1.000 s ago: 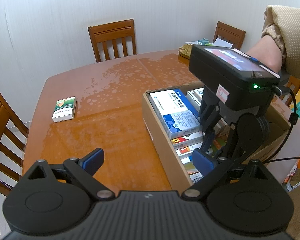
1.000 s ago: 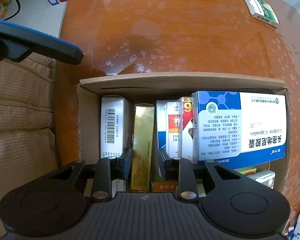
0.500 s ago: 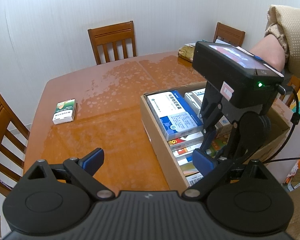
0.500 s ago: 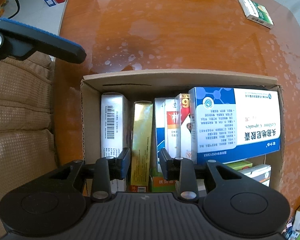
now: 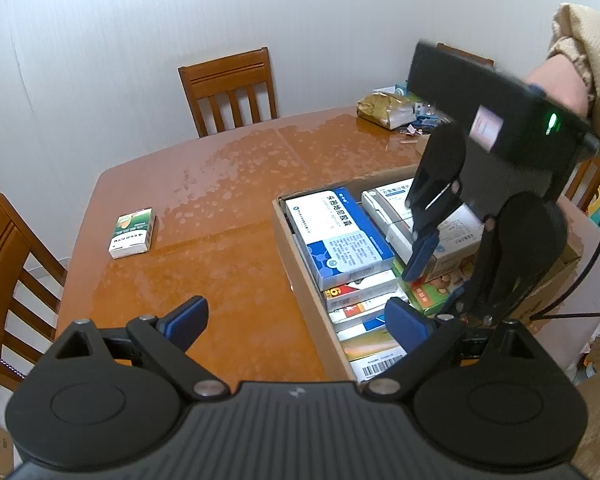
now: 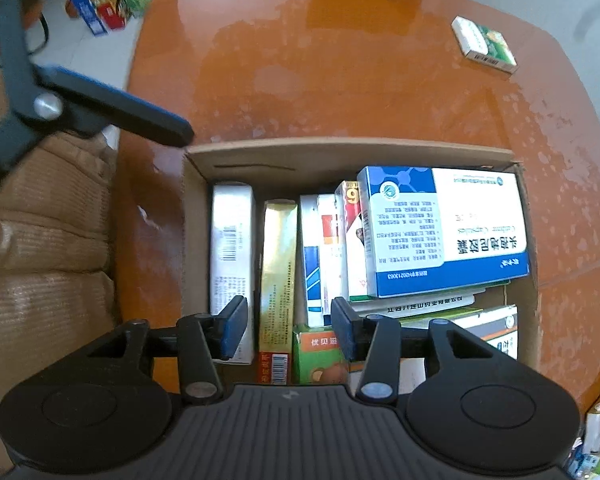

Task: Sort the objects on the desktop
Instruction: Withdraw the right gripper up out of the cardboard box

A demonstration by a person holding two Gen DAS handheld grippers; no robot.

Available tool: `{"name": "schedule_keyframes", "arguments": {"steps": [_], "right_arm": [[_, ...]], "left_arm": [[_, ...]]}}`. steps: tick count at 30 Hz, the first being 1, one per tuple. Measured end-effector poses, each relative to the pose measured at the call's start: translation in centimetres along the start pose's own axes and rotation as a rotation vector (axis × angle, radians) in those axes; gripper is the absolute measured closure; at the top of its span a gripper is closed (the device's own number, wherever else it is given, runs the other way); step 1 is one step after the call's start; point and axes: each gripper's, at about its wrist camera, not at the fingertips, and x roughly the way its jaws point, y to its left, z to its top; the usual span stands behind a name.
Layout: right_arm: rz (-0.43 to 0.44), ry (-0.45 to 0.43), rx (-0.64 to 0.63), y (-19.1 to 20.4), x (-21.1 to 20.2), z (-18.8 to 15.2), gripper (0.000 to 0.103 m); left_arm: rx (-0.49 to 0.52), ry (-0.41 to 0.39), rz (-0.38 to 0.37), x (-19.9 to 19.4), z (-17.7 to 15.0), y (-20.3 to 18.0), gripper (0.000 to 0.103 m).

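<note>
A cardboard box (image 6: pixel 340 152) on the orange table holds several medicine cartons standing on edge. My right gripper (image 6: pixel 288 328) points straight down over it, and its jaws are opening. The gold carton (image 6: pixel 278 272) stands below and between the pads with a gap on each side, so nothing is gripped. A silver carton (image 6: pixel 230 240) is to its left, and a large blue-and-white carton (image 6: pixel 444 232) lies on top at the right. My left gripper (image 5: pixel 296 322) hovers open and empty over the table beside the box (image 5: pixel 300 280). A small green-and-white carton (image 5: pixel 132 232) lies alone on the table.
Wooden chairs (image 5: pixel 228 88) stand around the table (image 5: pixel 220 240). A gold bag and clutter (image 5: pixel 384 110) sit at the far corner. A brown cushion (image 6: pixel 40 260) lies beside the box. Packets (image 6: pixel 100 8) lie on the floor. The person's sleeve (image 5: pixel 592 52) is above the box.
My right gripper has risen above the box and its jaws have spread away from the gold carton, which stays in the box. My left gripper has stayed where it was.
</note>
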Motion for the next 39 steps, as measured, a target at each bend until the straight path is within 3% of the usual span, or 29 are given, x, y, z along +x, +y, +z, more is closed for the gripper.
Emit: {"name": "schedule_keyframes", "arguments": {"steps": [9,15,16,25,39], "right_arm": [[-0.044,-0.111,0.137,-0.9,-4.0,-2.8,0.043],[-0.103,-0.168,0.301,-1.4,-5.3,-3.1,0.042],[-0.112,-0.167,0.323,-1.3,-5.3,-3.0,0.039],[-0.165,-0.099,0.428,0.6,-5.3,2.5,0.038],[-0.123,-0.062,0.407,0.2,-2.4,14.9,0.038]], "left_arm": [[0.041,0.0,-0.034,0.3,0.6,0.4,0.008],[0.084,-0.016,-0.111,0.9,0.5,2.4,0.008],[0.093,-0.019,-0.127,1.0,0.5,2.9,0.008],[0.136,-0.038,-0.251,2.1,-0.5,9.5,0.008],[0.037,-0.004,-0.258,4.4,-3.0,19.2,0.008]]}}
